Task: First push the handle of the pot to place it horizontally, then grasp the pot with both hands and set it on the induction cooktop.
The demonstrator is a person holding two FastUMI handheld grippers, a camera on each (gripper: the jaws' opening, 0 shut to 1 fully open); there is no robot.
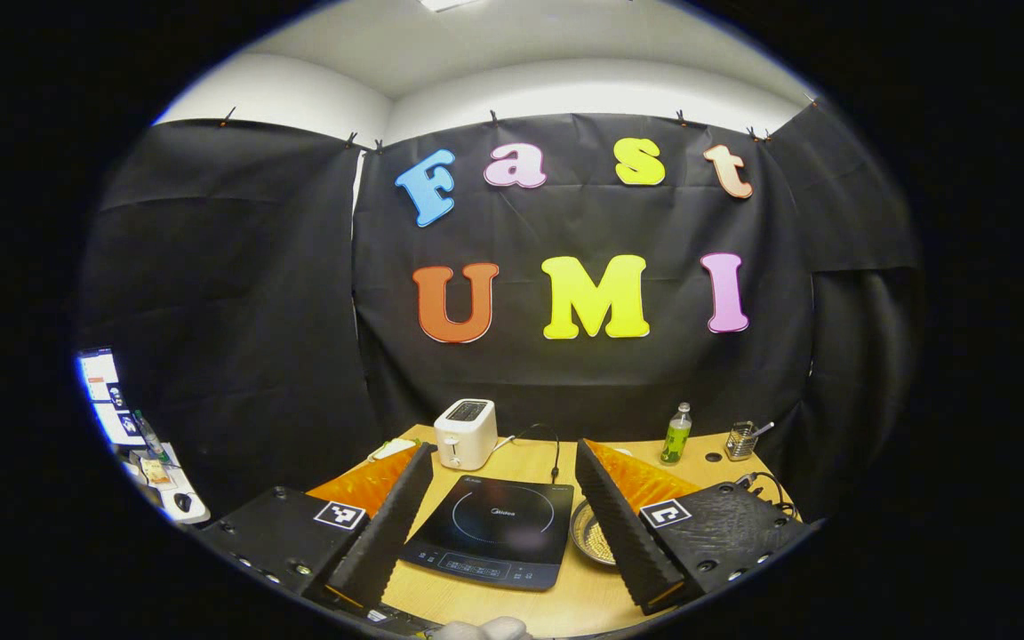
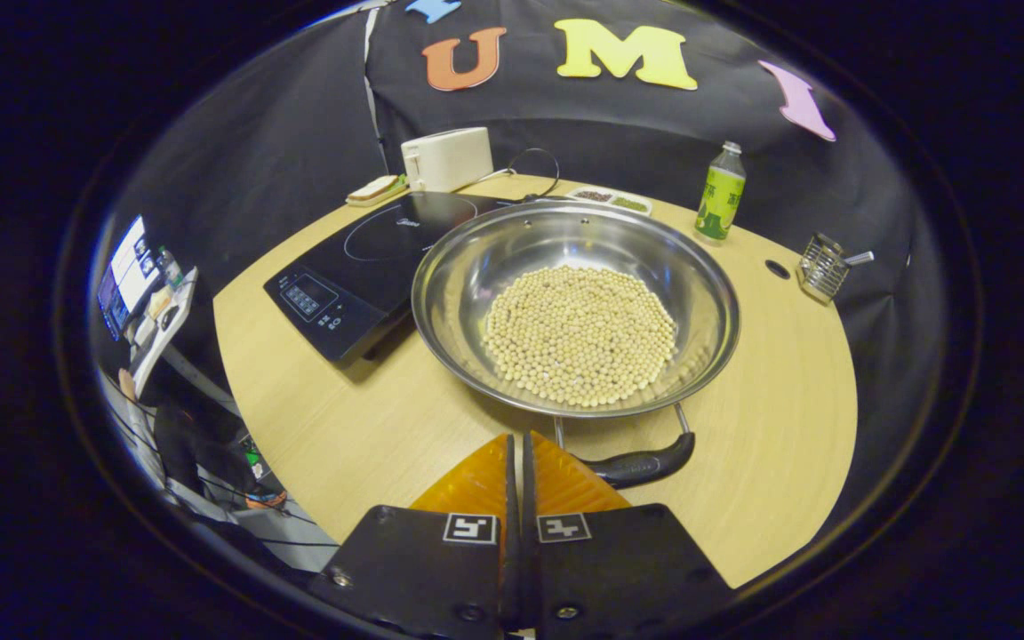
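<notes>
Left gripper view looks across the wooden table (image 1: 530, 613) from up high. The left gripper (image 1: 501, 498) has its two fingers spread wide apart, and it holds nothing. Between the fingers lies the flat induction cooktop (image 1: 490, 532). A little bit of the pot (image 1: 592, 535) peeks out just to the right of the cooktop, beside one finger. Farther back stand a white toaster (image 1: 465, 433), a green bottle (image 1: 676, 435) and a small wire basket (image 1: 742, 439).

Right gripper view looks down at the pot (image 2: 476, 267) from close by. It is a wide shiny pot full of small pale beans (image 2: 579, 335). It sits on the table (image 2: 770, 427), and its left edge hangs over the cooktop (image 2: 361, 258). The pot's dark handle (image 2: 645, 464) sticks out toward the camera. The right gripper (image 2: 516, 467) has its fingers pressed together with nothing between them. Its tips are just beside the handle, to the left.
</notes>
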